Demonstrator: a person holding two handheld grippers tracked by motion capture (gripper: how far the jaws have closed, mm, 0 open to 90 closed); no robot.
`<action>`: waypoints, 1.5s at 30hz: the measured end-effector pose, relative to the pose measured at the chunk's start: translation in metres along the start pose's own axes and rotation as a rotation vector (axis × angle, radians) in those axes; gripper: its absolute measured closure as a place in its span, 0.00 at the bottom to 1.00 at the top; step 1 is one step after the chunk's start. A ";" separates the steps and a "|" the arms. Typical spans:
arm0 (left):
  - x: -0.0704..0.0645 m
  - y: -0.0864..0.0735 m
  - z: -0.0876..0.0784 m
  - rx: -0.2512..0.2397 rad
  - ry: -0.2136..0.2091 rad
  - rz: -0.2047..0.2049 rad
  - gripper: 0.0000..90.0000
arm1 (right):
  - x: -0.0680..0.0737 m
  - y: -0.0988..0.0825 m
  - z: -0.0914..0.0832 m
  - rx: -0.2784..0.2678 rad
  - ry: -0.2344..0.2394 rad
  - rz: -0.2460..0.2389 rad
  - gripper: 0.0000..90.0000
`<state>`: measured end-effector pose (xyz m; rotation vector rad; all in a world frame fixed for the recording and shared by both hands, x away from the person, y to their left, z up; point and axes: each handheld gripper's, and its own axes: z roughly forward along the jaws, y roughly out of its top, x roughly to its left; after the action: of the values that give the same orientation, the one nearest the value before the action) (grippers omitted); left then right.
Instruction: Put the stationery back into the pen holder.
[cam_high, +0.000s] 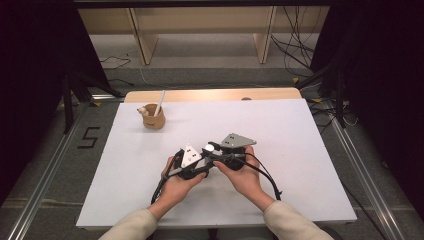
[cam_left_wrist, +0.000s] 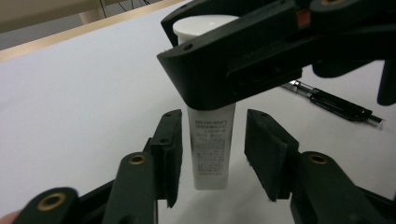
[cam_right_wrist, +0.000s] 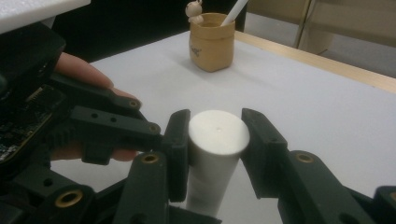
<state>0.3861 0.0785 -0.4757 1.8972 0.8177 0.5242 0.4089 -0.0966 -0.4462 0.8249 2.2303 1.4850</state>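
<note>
A white tube (cam_left_wrist: 211, 149) with small print on its body stands upright above the white sheet. My right gripper (cam_right_wrist: 215, 122) is shut on its round cap end (cam_right_wrist: 218, 133), both pads pressed against it. My left gripper (cam_left_wrist: 214, 140) has its jaws on either side of the tube's lower body, with a narrow gap at each pad (cam_left_wrist: 173, 149), so it is open. In the high view the two grippers meet at mid-table, the tube's cap (cam_high: 209, 147) between them, each held in a hand.
A tan cup (cam_high: 153, 119) with a white stick and a small wooden figure stands at the far left of the white sheet (cam_high: 300, 150). A black pen (cam_left_wrist: 336, 103) lies on the sheet behind the grippers. Cables trail toward the person.
</note>
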 end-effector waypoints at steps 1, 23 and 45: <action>0.001 0.000 0.000 -0.003 0.004 -0.004 0.65 | 0.000 0.000 0.000 -0.003 0.002 0.005 0.72; 0.020 0.001 -0.004 -0.031 0.066 -0.045 0.78 | -0.004 0.007 -0.015 -0.082 -0.033 0.074 0.40; 0.058 0.002 -0.023 -0.065 0.163 -0.111 0.78 | -0.025 -0.020 -0.022 0.057 -0.118 0.041 0.32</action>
<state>0.4113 0.1340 -0.4631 1.7555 0.9938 0.6351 0.4103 -0.1334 -0.4566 0.9556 2.1898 1.3585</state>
